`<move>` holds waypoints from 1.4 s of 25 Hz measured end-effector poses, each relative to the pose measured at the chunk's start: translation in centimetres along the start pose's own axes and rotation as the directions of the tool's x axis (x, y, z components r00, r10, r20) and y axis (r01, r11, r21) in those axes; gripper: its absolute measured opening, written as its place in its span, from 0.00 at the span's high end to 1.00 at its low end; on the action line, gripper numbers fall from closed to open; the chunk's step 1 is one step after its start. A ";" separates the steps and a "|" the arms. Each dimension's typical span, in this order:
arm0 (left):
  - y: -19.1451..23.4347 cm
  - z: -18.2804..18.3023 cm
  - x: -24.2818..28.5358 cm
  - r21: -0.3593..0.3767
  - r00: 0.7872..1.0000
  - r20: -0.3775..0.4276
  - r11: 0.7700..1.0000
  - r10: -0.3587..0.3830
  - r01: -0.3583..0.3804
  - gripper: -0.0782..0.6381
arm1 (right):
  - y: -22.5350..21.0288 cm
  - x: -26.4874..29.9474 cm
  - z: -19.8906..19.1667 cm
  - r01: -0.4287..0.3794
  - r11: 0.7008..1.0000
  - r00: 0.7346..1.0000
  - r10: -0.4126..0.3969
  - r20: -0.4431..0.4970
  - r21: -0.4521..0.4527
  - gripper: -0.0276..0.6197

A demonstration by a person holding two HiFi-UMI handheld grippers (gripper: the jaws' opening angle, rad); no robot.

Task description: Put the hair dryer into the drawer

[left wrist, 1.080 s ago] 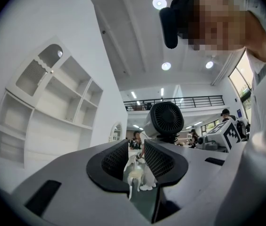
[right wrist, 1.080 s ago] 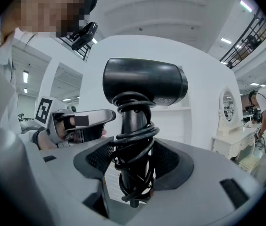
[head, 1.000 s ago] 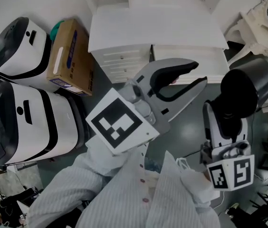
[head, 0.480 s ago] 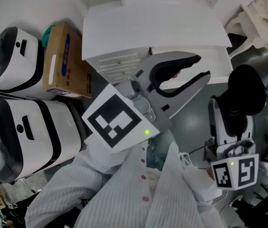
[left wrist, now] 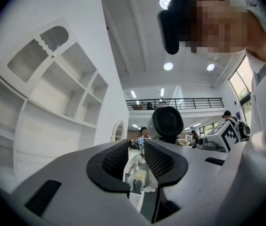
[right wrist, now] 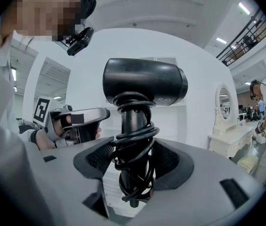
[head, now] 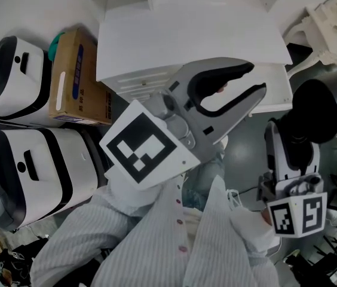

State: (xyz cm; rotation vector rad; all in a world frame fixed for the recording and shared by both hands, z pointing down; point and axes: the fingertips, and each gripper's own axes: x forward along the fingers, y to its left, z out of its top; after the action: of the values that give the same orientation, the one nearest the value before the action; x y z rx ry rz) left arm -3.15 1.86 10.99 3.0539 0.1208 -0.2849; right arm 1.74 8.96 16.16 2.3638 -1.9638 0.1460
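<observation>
A big open lab hall; mezzanine railing (left wrist: 185,103), ceiling lamps (left wrist: 168,66), white shelving (left wrist: 62,98), staged white dresser (head: 186,34).

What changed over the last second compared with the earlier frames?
The person has edged toward the white cabinet, which looks slightly larger in the head view, and the left tongs have drifted a little forward with it. Nothing was taken hold of or let go. The left tongs stay open and empty; the right tongs stay shut on the cord-wrapped handle of the hair dryer, held upright.
</observation>
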 end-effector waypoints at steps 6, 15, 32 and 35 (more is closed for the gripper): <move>3.2 -0.6 3.6 0.009 0.998 0.013 0.998 0.059 -0.059 0.73 | -3.9 4.0 0.4 -0.057 0.998 0.998 0.057 -0.001 -0.015 0.57; 7.8 -0.8 12.1 0.037 0.987 0.023 0.986 0.161 -0.161 0.73 | -11.8 10.6 1.7 -0.183 0.983 0.983 0.182 -0.015 -0.023 0.57; 13.6 -2.3 17.8 0.079 0.895 0.049 0.892 0.444 -0.446 0.73 | -18.4 19.4 1.6 -0.472 0.879 0.881 0.470 -0.056 -0.062 0.57; 13.8 -2.2 17.6 0.081 0.880 0.045 0.876 0.473 -0.475 0.73 | -18.1 19.6 1.6 -0.502 0.863 0.865 0.499 -0.060 -0.060 0.57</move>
State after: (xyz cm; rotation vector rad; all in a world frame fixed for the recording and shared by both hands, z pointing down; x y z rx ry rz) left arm 15.61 -10.47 10.75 3.0312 -0.6543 -0.2942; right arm 23.13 -7.01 17.04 1.7350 -2.4678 0.1413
